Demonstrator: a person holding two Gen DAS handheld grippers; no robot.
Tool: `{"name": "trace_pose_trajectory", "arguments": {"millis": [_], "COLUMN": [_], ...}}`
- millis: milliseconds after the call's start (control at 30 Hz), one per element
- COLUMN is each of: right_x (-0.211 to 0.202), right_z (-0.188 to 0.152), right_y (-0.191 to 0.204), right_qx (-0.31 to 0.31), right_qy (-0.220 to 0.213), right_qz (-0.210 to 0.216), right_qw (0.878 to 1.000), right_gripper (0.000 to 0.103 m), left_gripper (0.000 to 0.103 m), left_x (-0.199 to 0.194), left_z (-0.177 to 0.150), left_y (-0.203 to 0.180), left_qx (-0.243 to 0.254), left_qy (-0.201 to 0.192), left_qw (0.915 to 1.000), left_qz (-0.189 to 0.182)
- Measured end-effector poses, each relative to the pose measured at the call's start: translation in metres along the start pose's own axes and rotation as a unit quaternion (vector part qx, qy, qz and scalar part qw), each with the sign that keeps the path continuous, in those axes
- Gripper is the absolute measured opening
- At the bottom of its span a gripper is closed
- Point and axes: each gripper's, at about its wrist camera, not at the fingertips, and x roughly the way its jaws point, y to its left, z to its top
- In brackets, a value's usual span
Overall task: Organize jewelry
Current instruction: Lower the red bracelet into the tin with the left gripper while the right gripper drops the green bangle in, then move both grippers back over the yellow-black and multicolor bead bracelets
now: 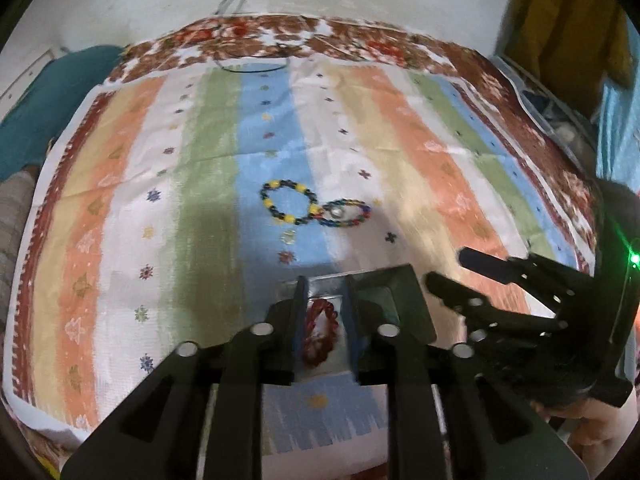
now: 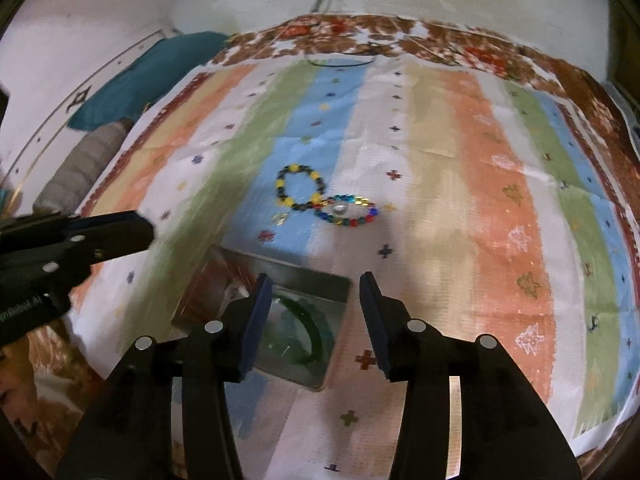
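A steel tray with two compartments (image 1: 326, 282) (image 2: 296, 276) sits on the striped cloth. A red bead bracelet (image 1: 320, 332) lies in its left compartment, a green bangle (image 2: 308, 328) in the right one. My left gripper (image 1: 326, 284) is open above the red bracelet and holds nothing. My right gripper (image 2: 316, 284) is open over the tray's right edge, empty. A black-and-yellow bead bracelet (image 1: 286, 202) (image 2: 300, 190), a multicoloured bead bracelet (image 1: 348, 214) (image 2: 348, 210) with a small silver ring (image 1: 338, 212) (image 2: 340, 209) inside it, and a small clear earring (image 1: 288, 236) (image 2: 280, 219) lie farther out.
The striped cloth (image 1: 400, 140) (image 2: 480, 200) covers the bed. A thin black cord (image 1: 256, 69) (image 2: 340, 63) lies at its far edge. A teal pillow (image 2: 148, 76) and a grey roll (image 2: 80, 168) lie at the left. The right gripper shows in the left wrist view (image 1: 520, 304).
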Motion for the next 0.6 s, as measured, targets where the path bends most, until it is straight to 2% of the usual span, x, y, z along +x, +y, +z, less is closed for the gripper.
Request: {"name": "trace_pose_trajectory", "arguments": {"millis": [133,267,300,400,600], "right_x": [0.002,0.008,0.009,0.017,0.029], "right_z": [0.004,0.011,0.013,0.019,0.029], "right_y": [-0.014,-0.024,-0.026,-0.031,-0.036], "right_qx": [0.030,0.056,0.061,0.070,0.072], "right_qy": [0.002,0.004,0.006,0.014,0.016], "right_qz": [-0.003,0.002,0.002,-0.003,-0.006], "right_qw": [1.000,0.998,0.998,0.997,0.997], "right_gripper": [0.059,0.069,0.071,0.073,0.079], "left_gripper": [0.041,0.047,0.052,0.054,0.067], "left_x": [0.003,0.014,0.015,0.021,0.033], "left_z": [0.002,0.006,0.007,0.009,0.016], "left_y": [0.012,0.021,0.023,0.026,0.030], "left_qx": [-0.015,-0.031,-0.034,-0.041,-0.039], "left_qy": [-0.001,0.010,0.012,0.017,0.006], "left_qw": [0.9997,0.9989,0.9988,0.9984,0.9975], "left_qz": [0.020,0.034,0.035,0.034,0.058]}}
